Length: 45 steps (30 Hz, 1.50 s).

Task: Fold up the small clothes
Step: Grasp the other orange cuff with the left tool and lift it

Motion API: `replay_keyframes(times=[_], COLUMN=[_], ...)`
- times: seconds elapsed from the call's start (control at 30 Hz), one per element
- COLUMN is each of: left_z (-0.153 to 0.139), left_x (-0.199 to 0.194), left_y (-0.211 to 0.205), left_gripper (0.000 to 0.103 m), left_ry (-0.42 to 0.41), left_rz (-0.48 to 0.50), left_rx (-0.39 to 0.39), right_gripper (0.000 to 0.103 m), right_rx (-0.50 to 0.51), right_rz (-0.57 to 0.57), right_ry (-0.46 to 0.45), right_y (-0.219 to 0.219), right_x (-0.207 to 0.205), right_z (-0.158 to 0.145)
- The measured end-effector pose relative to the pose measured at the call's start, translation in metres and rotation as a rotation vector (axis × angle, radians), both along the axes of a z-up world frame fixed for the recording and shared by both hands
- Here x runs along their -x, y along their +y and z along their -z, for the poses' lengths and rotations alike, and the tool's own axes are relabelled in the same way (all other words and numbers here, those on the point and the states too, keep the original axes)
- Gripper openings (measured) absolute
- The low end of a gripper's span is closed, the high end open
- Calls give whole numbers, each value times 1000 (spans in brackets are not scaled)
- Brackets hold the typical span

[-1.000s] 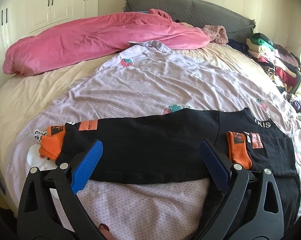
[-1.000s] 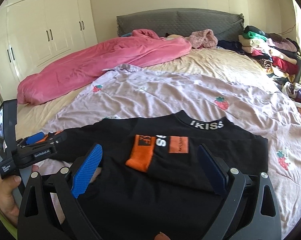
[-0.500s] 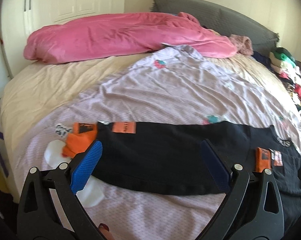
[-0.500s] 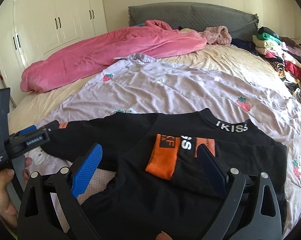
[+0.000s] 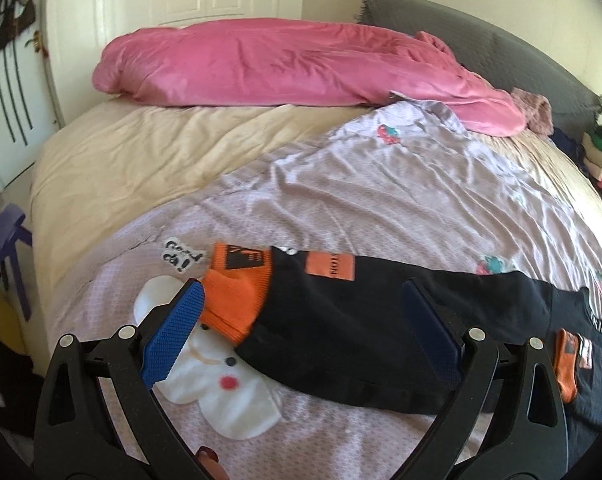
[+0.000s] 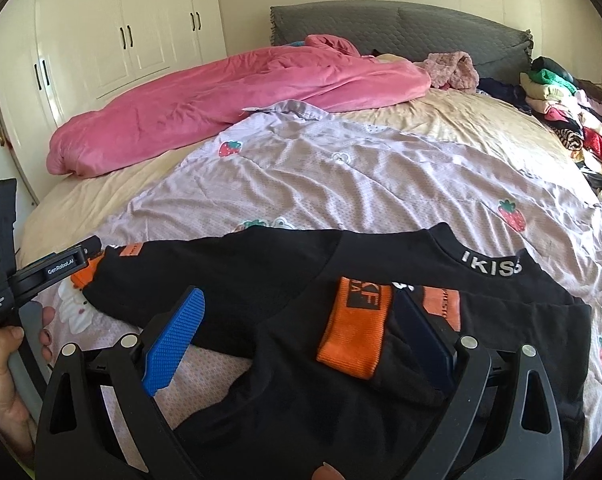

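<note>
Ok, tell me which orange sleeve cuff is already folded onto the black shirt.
The orange ribbed cuff by the right gripper; the other cuff lies stretched out.

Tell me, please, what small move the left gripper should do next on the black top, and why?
Probably lower the left gripper and close it on the orange cuff. It is open, holding nothing; that sleeve lies stretched out flat on the bed cover, while the other sleeve is already folded across the black top.
</note>
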<state>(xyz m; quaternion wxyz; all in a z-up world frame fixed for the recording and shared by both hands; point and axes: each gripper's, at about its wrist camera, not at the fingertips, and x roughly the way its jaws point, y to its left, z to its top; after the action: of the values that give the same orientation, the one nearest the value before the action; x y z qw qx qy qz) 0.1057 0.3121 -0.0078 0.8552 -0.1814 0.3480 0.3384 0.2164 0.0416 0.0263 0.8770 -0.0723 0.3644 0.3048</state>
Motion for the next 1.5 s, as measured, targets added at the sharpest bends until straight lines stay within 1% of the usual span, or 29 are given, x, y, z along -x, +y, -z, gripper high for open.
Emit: replay_keyframes(times=[0.07,0.23,0.3,0.37,0.47,0.57,0.73,0.8,0.83,0.87,0.9,0.93,0.97,1.0,1.03,1.07,1.2,1.27,1.37,1.43,1.5], left_z=[3,9,13,20,25,30,45,50,51,51,50,49,48,48,46,43,24,9,-8,-19,-26], left_x=[3,9,11,14,17,19,15,14,14,13,12,11,9,7,6,5,5,5,2,1,-1], left_y=[8,23,29,37,45,51,62,65,66,65,65,63,61,60,58,55,40,25,5,-12,-24], left_gripper=[92,92,92,92,92,92,92,91,89,78,61,55,44,23,12,8,8,8,8,8,7], left_ry=[-3,0,0,-6,-7,-11,12,0,-4,-9,-13,-18,-20,-28,-38,-47,-130,-160,-191,-225,-240], left_rz=[-15,-70,-84,-97,-128,-160,-205,-217,-219,-216,-212,-200,-185,-161,-145,-136,-38,10,74,130,173], left_rx=[28,49,71,118,149,174,208,224,222,215,209,204,201,207,212,201,190,150,112,107,107], right_gripper=[95,95,95,95,95,95,95,95,95,95,95,95,95,95,95,95,95,95,95,95,95], right_rx=[3,7,5,9,19,22,17,11,9,8,7,3,0,-6,-11,-16,-58,-66,-91,-101,-101], right_rz=[-11,-48,-59,-72,-89,-97,-92,-87,-82,-79,-75,-68,-63,-54,-45,-38,0,23,77,110,141], right_ry=[1,-3,-3,-5,-7,8,33,38,41,43,44,47,50,55,59,64,79,83,91,97,97], right_y=[4,18,23,28,36,41,42,40,39,37,35,32,30,26,23,20,-4,-15,-46,-66,-86], right_x=[0,1,1,1,0,-1,-3,-3,-3,-4,-4,-4,-5,-5,-5,-5,-1,1,5,7,9], right_z=[1,3,3,3,6,13,23,25,26,26,27,28,28,29,30,30,31,31,30,29,29])
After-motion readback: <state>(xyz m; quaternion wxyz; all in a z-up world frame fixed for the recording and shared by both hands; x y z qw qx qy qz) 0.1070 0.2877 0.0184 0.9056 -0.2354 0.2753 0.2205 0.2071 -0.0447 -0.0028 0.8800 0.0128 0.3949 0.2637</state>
